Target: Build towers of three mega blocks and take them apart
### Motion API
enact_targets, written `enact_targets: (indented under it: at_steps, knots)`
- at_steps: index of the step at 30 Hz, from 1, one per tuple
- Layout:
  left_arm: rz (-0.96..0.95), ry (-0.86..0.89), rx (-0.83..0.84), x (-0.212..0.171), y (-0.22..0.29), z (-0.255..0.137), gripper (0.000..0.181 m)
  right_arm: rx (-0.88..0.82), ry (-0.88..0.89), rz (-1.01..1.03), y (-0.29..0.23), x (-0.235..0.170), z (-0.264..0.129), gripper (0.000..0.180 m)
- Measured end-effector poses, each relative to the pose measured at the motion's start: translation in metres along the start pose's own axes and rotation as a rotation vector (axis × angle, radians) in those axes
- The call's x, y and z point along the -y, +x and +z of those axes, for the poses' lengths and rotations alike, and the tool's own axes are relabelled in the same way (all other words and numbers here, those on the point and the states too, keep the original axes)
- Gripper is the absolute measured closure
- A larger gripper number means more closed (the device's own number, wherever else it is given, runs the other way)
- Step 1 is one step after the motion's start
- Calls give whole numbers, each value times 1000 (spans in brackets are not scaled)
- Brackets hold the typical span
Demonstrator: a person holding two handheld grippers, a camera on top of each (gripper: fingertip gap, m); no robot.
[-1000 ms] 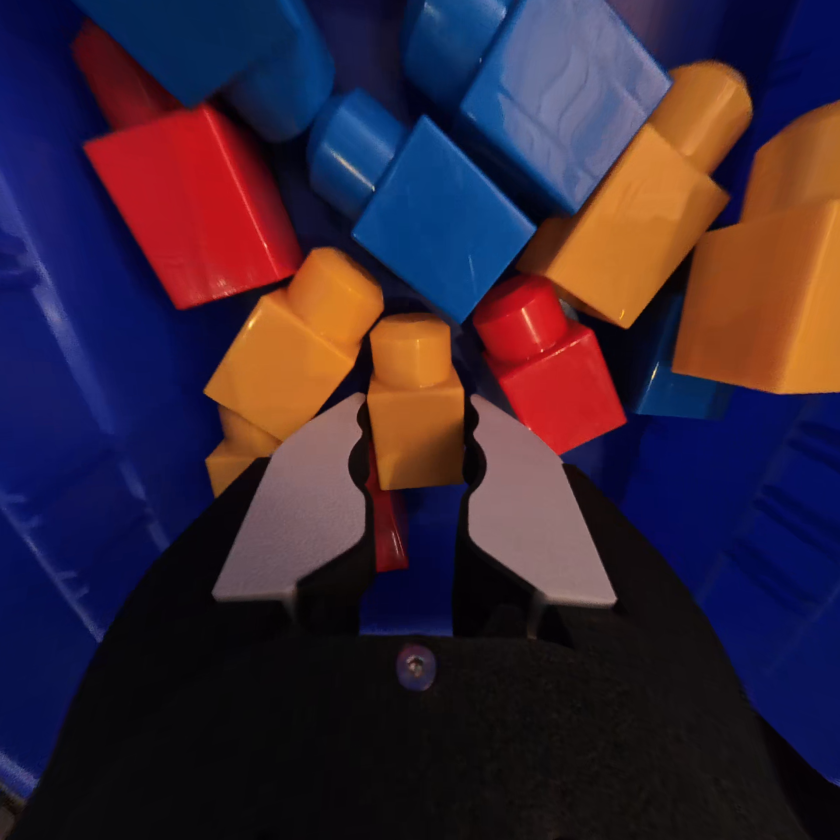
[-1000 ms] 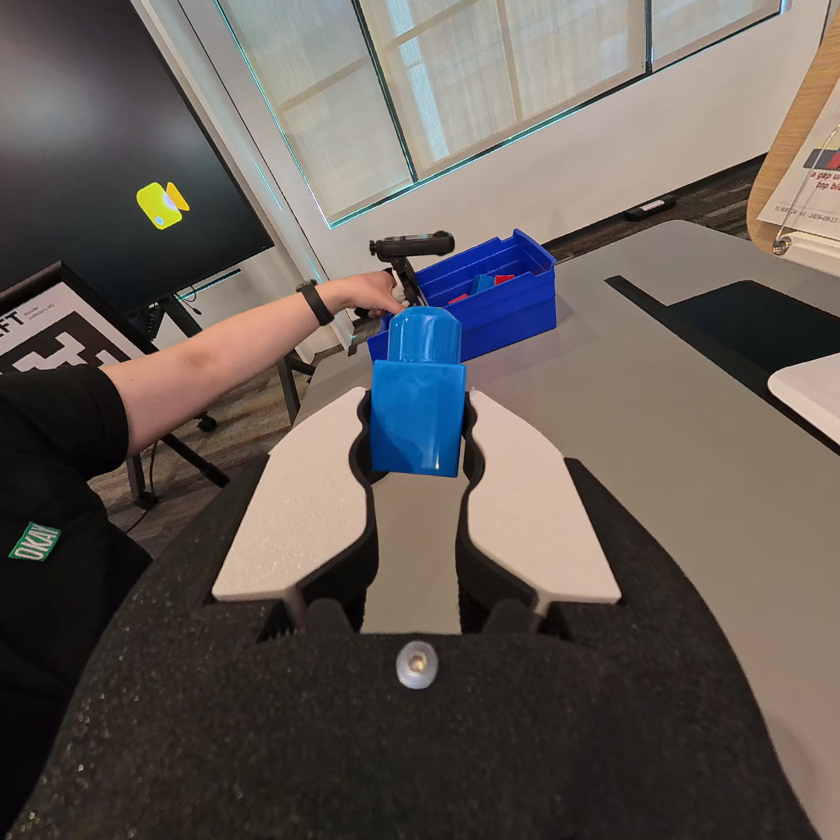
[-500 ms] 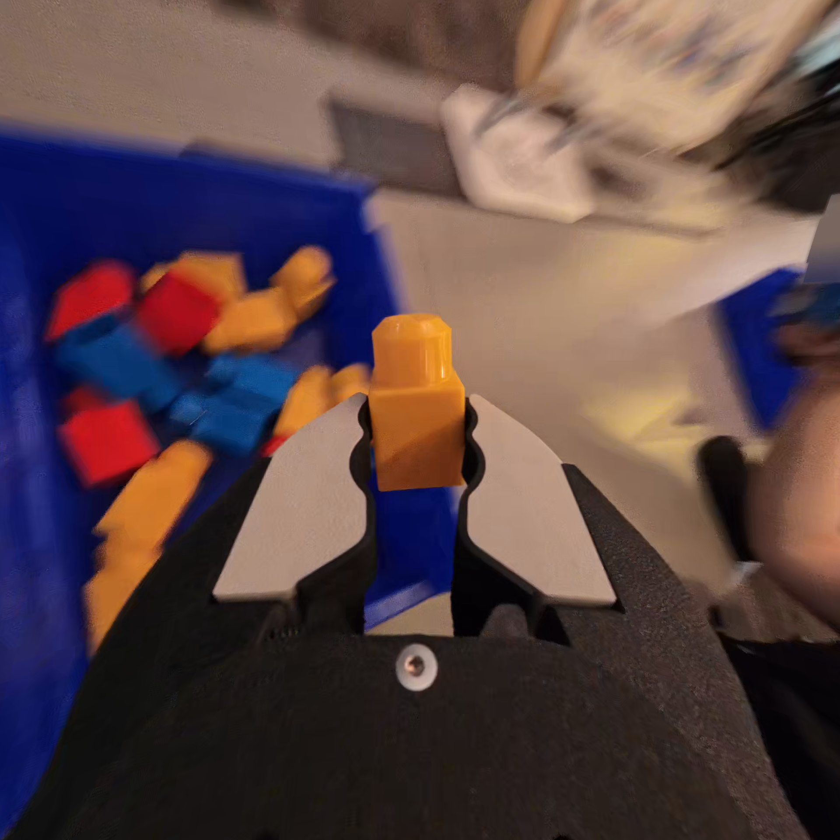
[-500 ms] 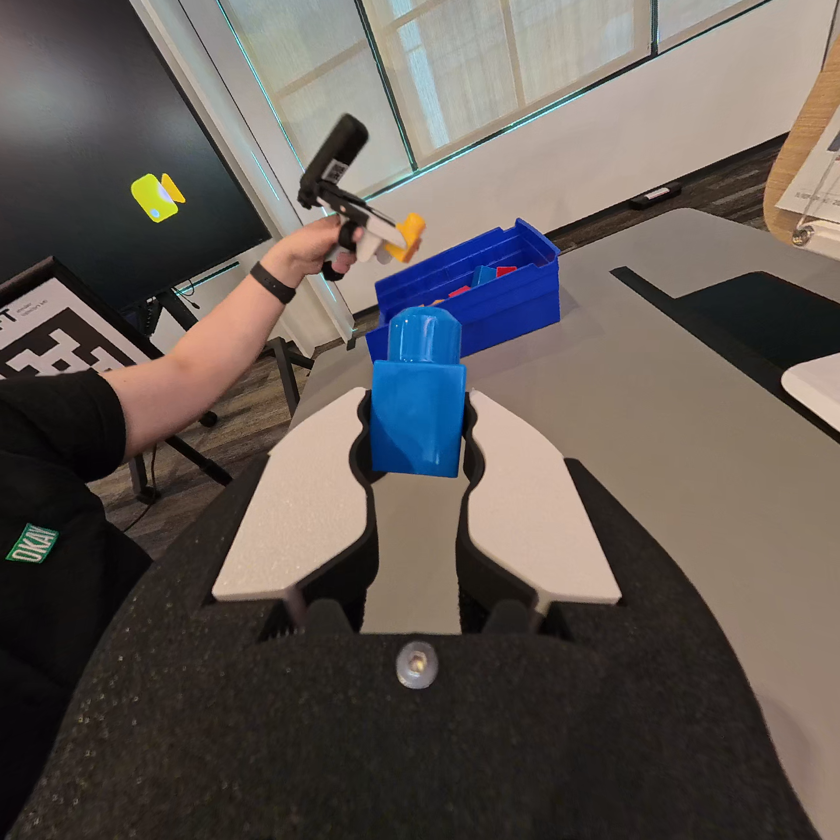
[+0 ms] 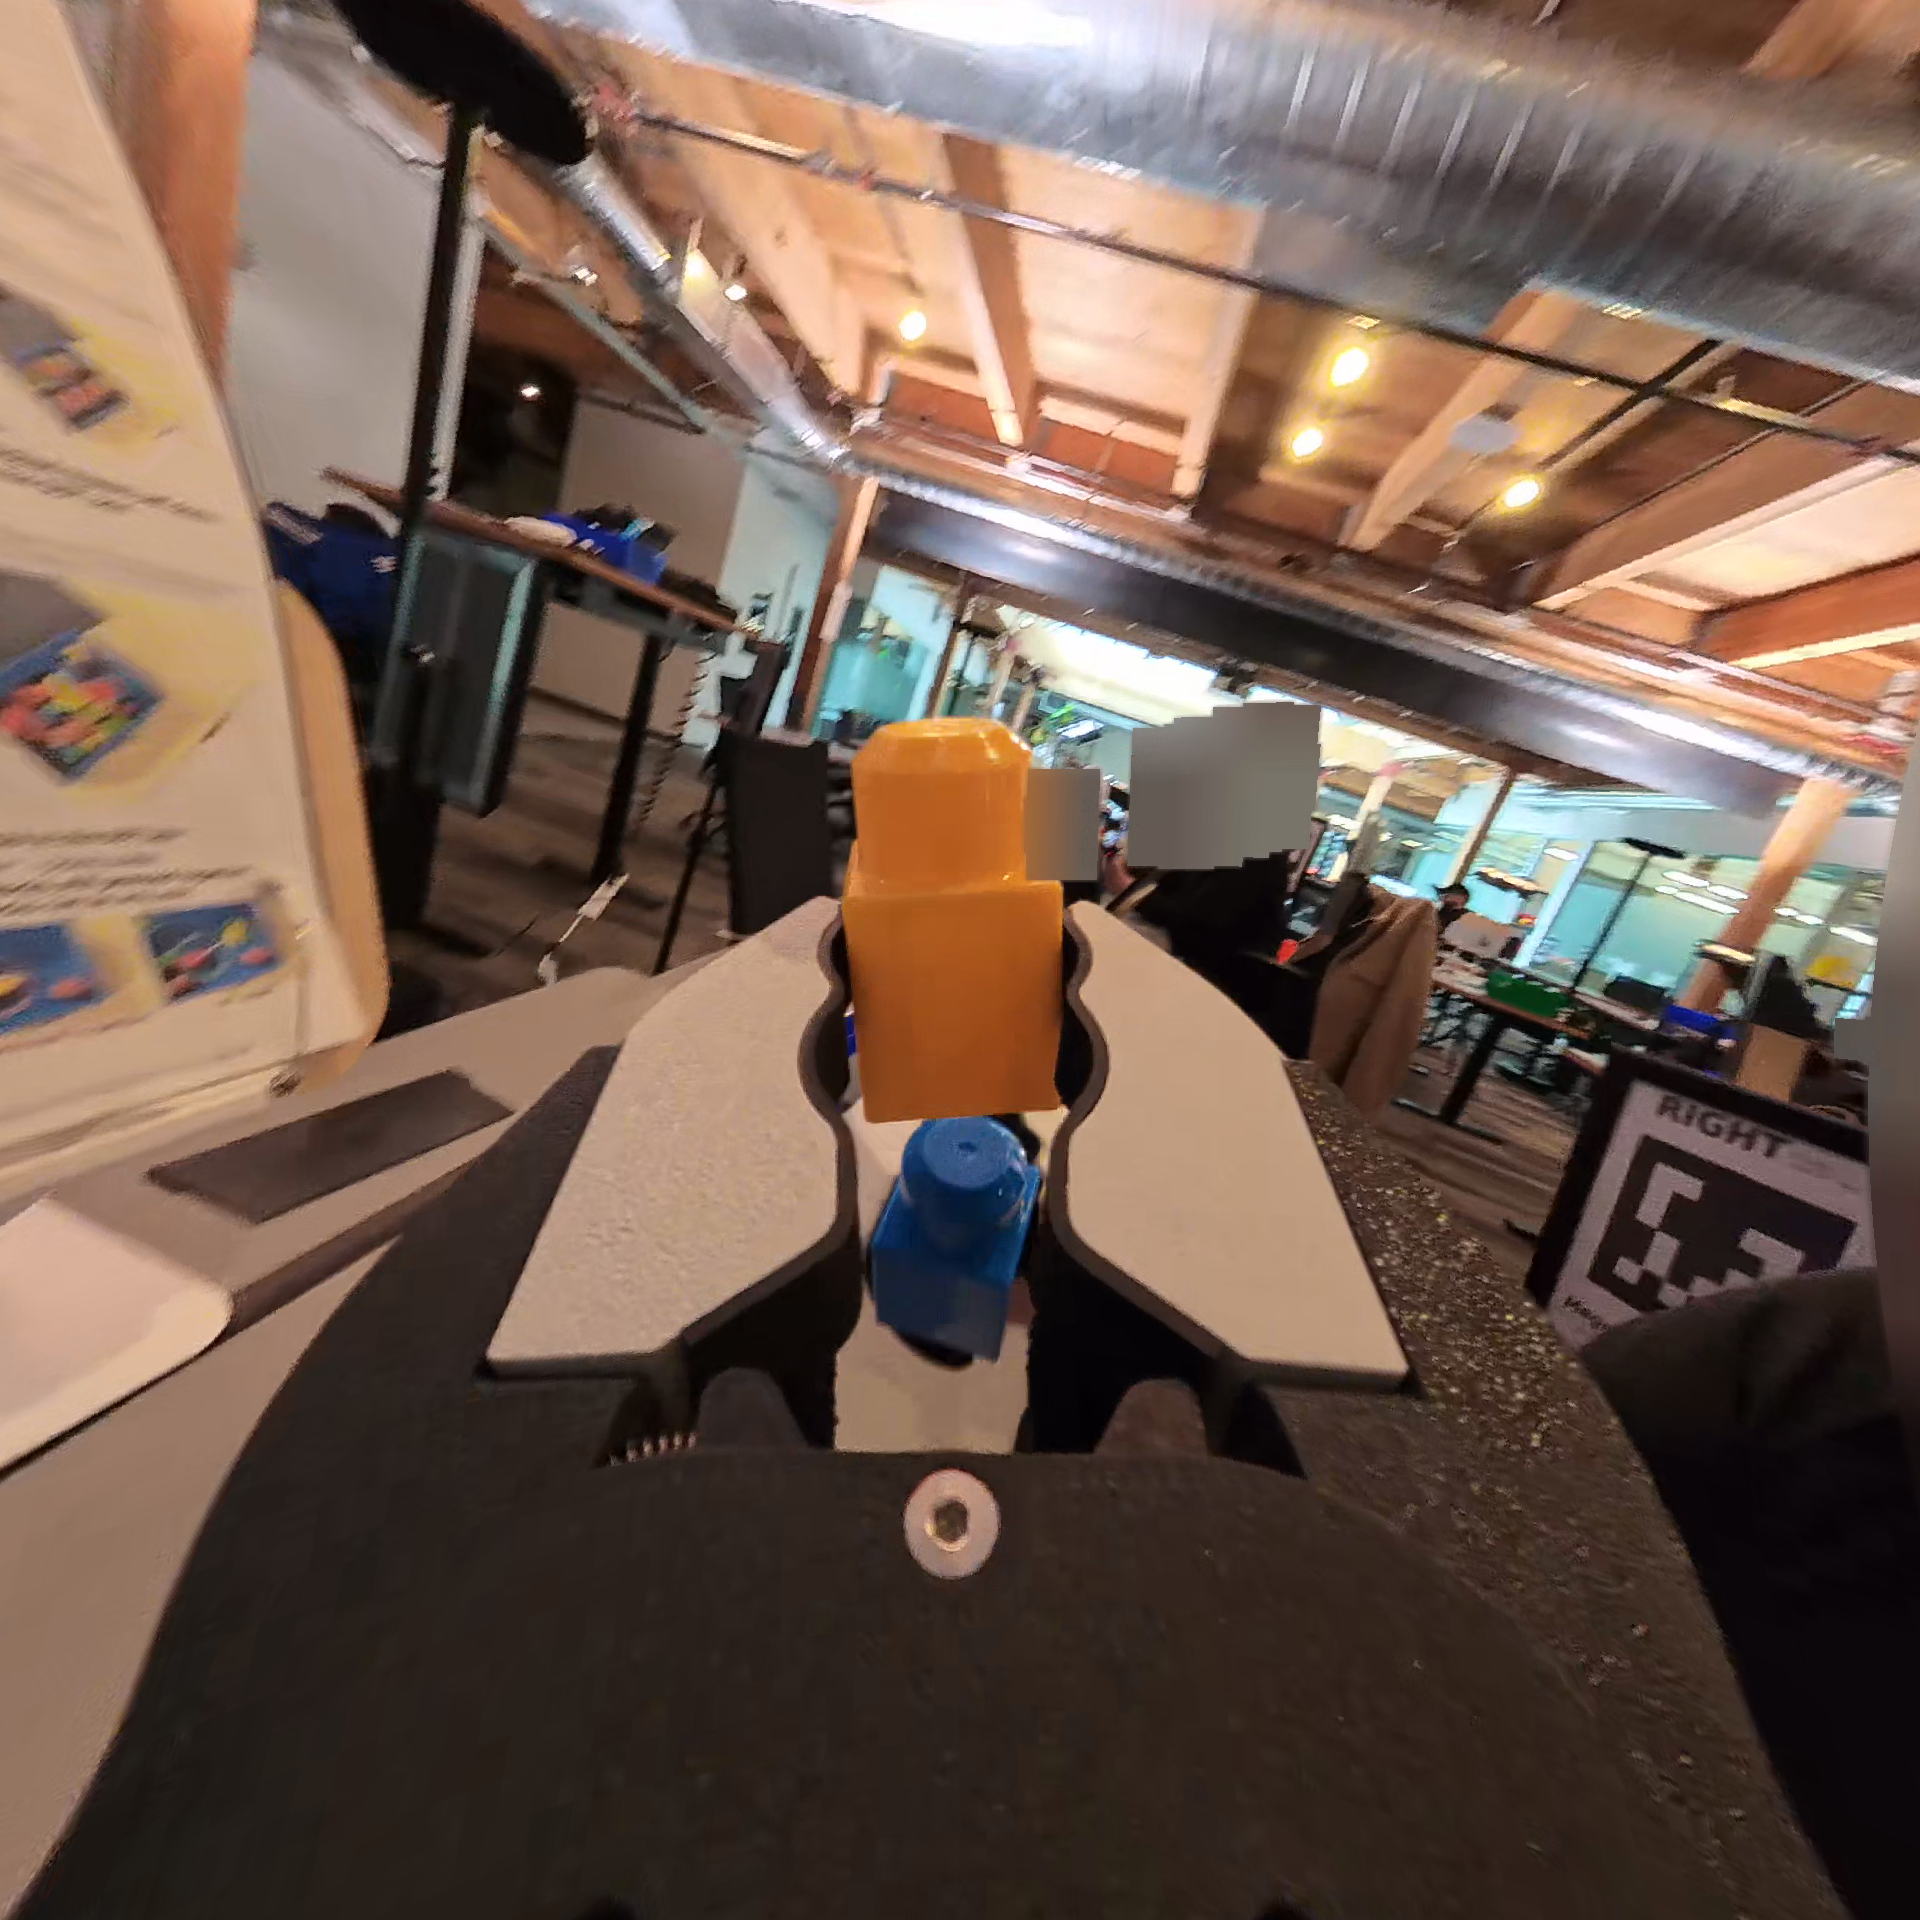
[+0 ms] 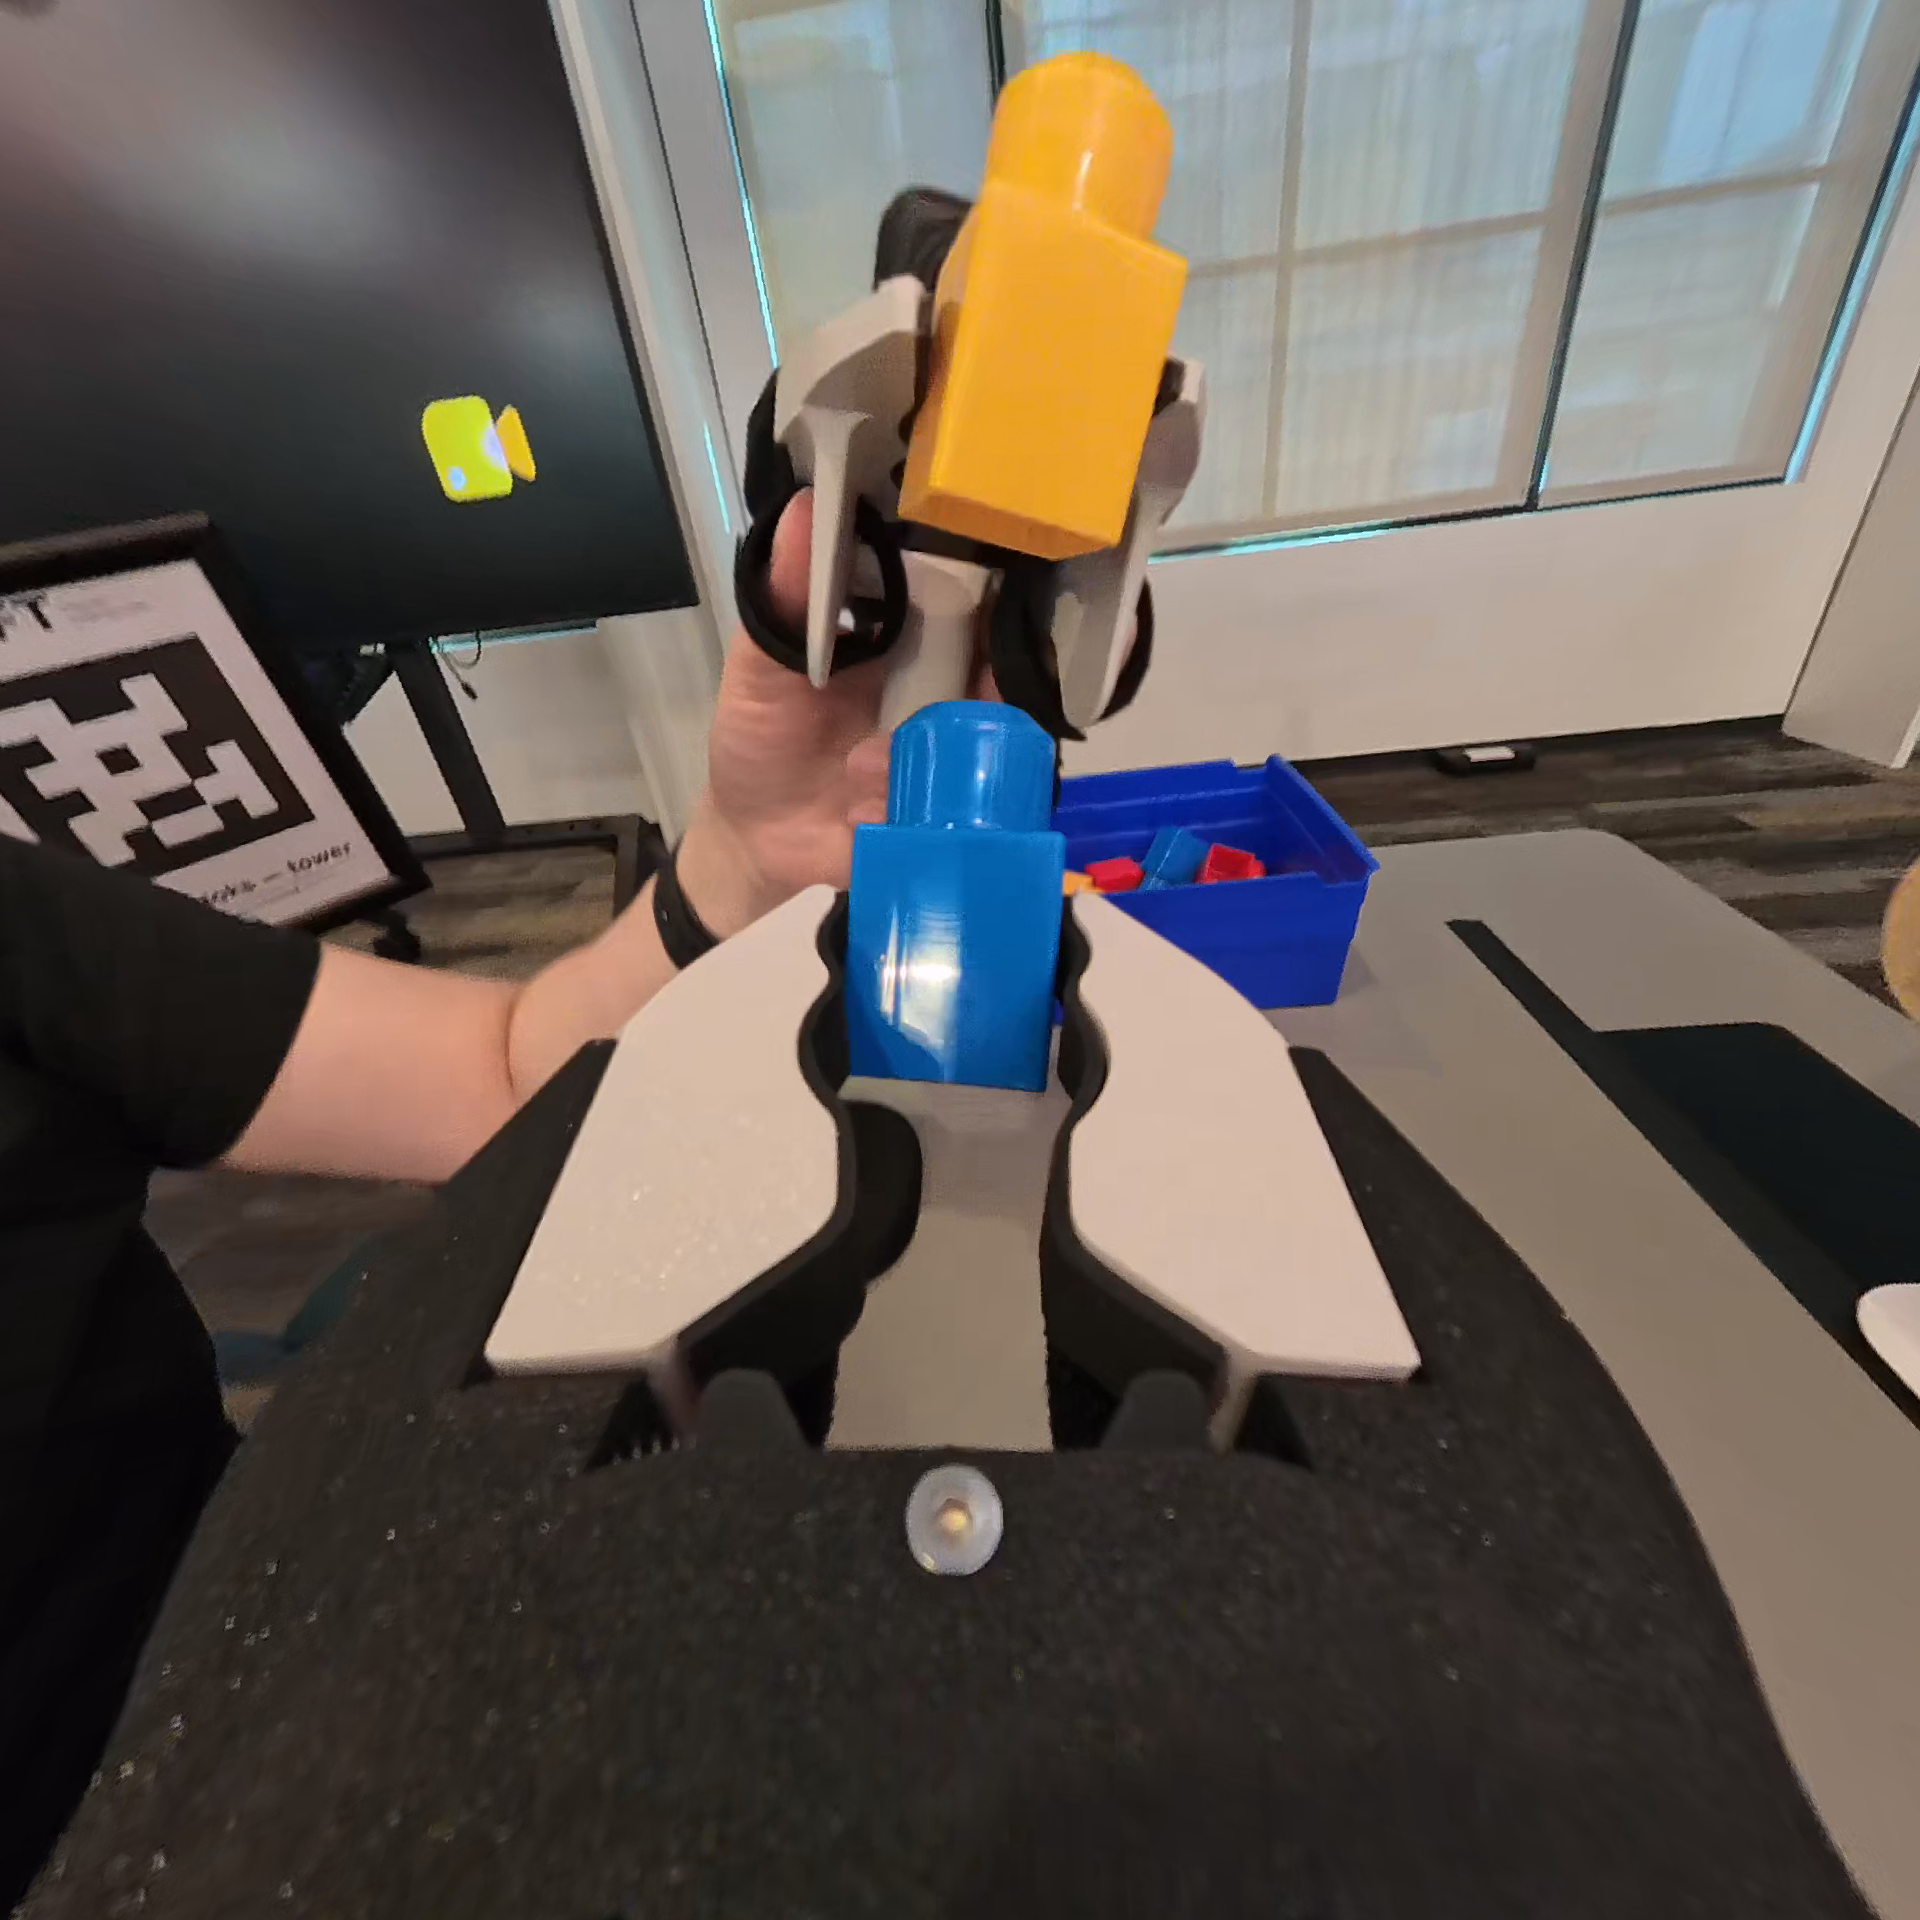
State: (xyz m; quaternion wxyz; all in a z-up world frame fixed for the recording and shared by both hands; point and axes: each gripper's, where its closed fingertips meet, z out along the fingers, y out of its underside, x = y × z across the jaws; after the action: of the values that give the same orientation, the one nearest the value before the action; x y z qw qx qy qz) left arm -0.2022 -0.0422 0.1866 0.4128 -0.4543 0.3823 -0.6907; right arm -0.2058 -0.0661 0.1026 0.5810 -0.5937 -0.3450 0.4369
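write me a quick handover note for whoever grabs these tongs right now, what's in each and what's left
Left tongs: shut on the orange block, held in the air above the blue one, stud up, slightly tilted in the right wrist view.
Right tongs: shut on the blue block, stud up, over the grey table.
Blue bin: on the table behind, with more red and blue blocks inside.
Done: one block picked up in each tongs.
Left: the two blocks are not yet joined; probably press the orange onto the blue stud, add a third block from the bin, then take the tower apart.
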Motion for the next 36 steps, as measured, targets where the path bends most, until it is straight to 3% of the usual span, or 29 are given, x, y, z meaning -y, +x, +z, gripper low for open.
enact_targets:
  at_steps: [4,10,23,36]
  knots:
    - [-25,19,-111,1,4,24,144,16,74,42,-3,16,-13,143]
    - [-75,136,-141,-9,-12,17,144,8,91,62,5,16,-18,143]
    - [-33,66,-172,-37,-6,33,144,-7,129,107,13,15,-17,144]
    - [-57,102,-206,-36,-6,32,144,-48,151,98,15,21,-19,144]
